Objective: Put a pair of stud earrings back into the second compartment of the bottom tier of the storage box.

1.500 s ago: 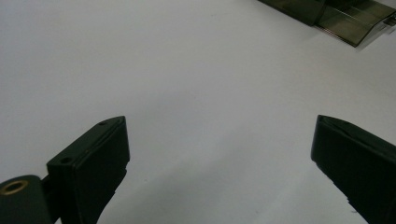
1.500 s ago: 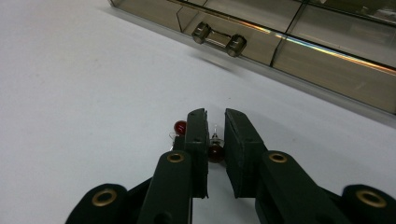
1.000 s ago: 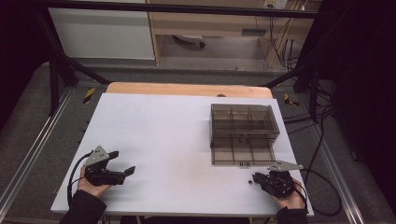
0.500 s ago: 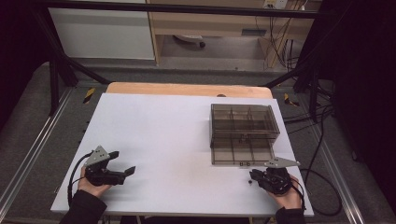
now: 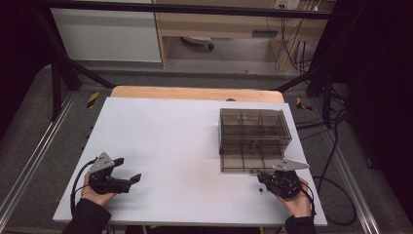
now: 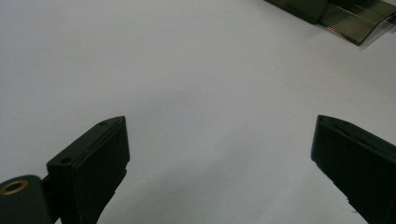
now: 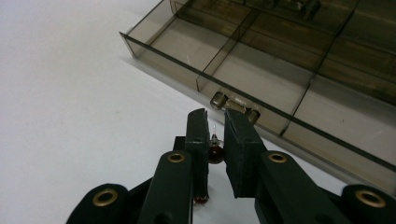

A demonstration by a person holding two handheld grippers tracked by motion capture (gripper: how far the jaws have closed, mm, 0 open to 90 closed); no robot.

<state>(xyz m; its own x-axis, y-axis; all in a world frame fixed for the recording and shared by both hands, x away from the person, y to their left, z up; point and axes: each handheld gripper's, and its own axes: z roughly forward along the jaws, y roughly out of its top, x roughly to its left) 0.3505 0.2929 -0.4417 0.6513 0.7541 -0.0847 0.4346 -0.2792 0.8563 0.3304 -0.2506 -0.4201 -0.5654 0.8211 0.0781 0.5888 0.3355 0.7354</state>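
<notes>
Right tool [image 7: 215,122] edged left, clamped on small dark-red, wire-legged part [image 7: 215,151]; left tool [image 6: 219,154] spread apart.

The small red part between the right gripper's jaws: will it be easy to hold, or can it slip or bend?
The small red part looks tiny and rounded, so it may slip or roll. A thin wire rises from it, which probably bends easily. The right gripper has nearly closed jaws around it; gentle pressure seems wise.
</notes>
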